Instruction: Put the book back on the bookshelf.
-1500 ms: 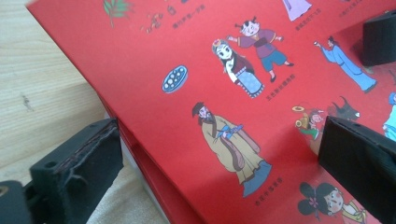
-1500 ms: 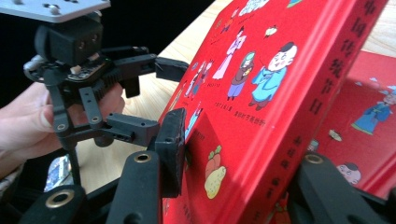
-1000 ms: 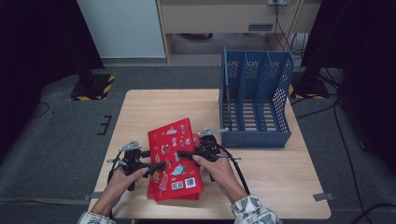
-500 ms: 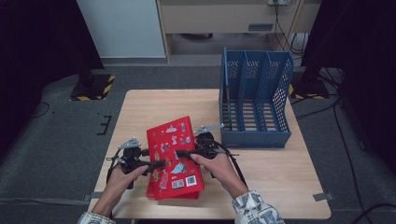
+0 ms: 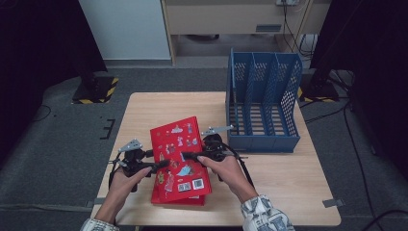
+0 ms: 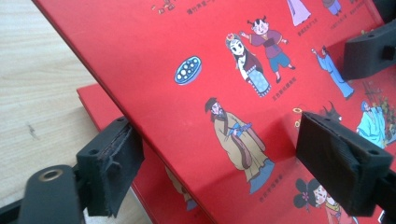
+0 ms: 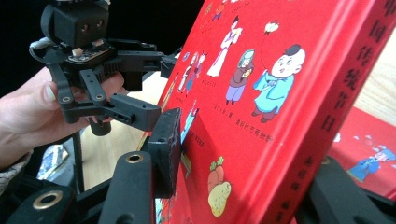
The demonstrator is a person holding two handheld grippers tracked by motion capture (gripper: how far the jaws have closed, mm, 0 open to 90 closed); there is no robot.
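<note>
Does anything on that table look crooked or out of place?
Yes: the top red book sits askew, one edge lifted off a second red book lying flat beneath it. The blue file rack stands upright and looks undamaged.

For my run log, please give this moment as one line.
left gripper: jaws just closing, top red book between | right gripper: jaws just opened slightly, grips same book | second red book: lies under it
</note>
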